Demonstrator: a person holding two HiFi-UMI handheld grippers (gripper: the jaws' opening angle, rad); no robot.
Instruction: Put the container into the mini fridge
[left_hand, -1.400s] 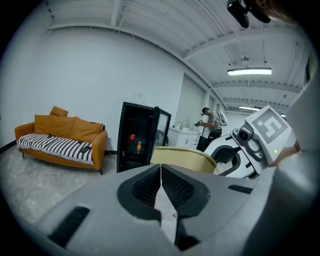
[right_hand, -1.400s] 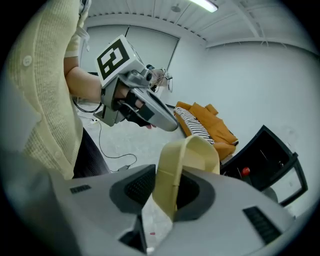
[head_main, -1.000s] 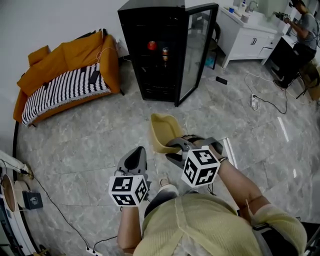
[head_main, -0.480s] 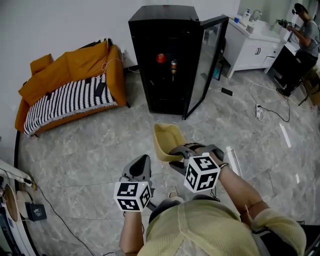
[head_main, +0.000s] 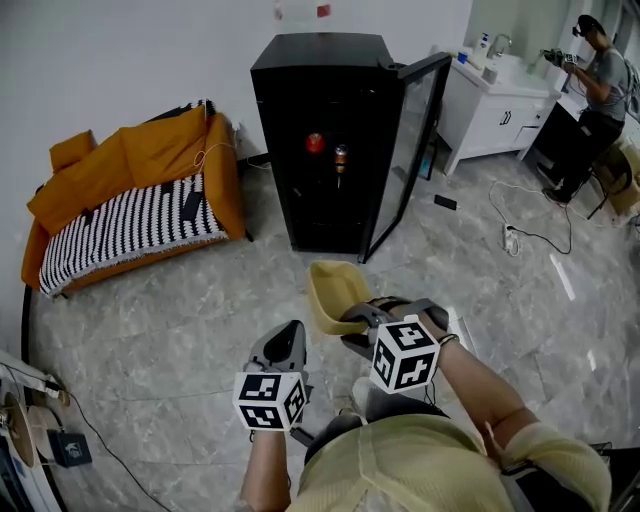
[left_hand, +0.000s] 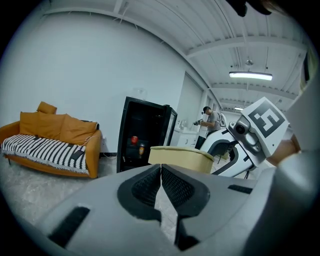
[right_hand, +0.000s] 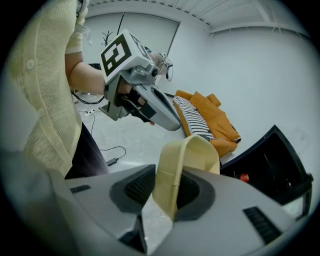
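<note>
Grey tiled floor (head_main: 170, 300), mini fridge (head_main: 300, 130) standing open; right gripper (head_main: 352, 320) jaws clamp one wall of the yellow container (head_main: 333, 285), held well short of the fridge; left gripper (head_main: 288, 337) jaws together, empty. Risk: the one-wall pinch could slip, or the container clips the door (head_main: 408, 140).
</note>
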